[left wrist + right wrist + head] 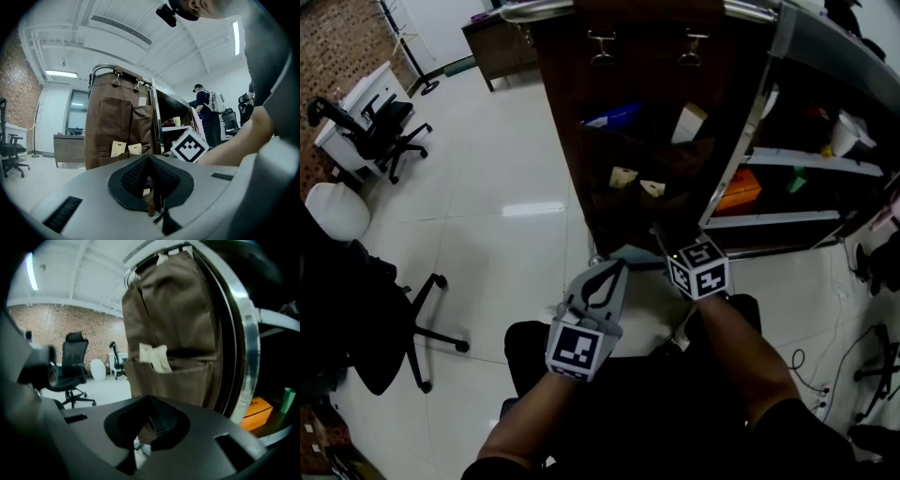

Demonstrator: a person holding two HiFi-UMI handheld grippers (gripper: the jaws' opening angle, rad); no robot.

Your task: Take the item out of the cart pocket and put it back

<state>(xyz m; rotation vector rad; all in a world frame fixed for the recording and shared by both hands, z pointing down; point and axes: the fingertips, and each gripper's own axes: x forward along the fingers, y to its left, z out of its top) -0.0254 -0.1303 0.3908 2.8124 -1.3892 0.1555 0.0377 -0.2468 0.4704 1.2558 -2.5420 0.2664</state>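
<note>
A brown fabric organizer (649,217) hangs on the end of the cart (739,159). Its lower pockets hold two cream packets (623,176) (653,187), and the upper ones hold a blue item (614,116) and a pale box (689,122). My left gripper (616,268) hovers low in front of the organizer, shut with nothing between its pads (151,165). The right gripper (662,246) sits close under the lower pockets, also shut and holding nothing (151,417). In the right gripper view a cream packet (155,357) sticks out of a pocket just above the jaws. The left gripper view shows both packets (118,148) (135,149).
Cart shelves to the right carry an orange item (739,190) and a green one (797,178). Office chairs (386,131) (389,323) stand on the tiled floor at left. Cables (811,375) lie at the right. A person (204,101) stands beyond the cart.
</note>
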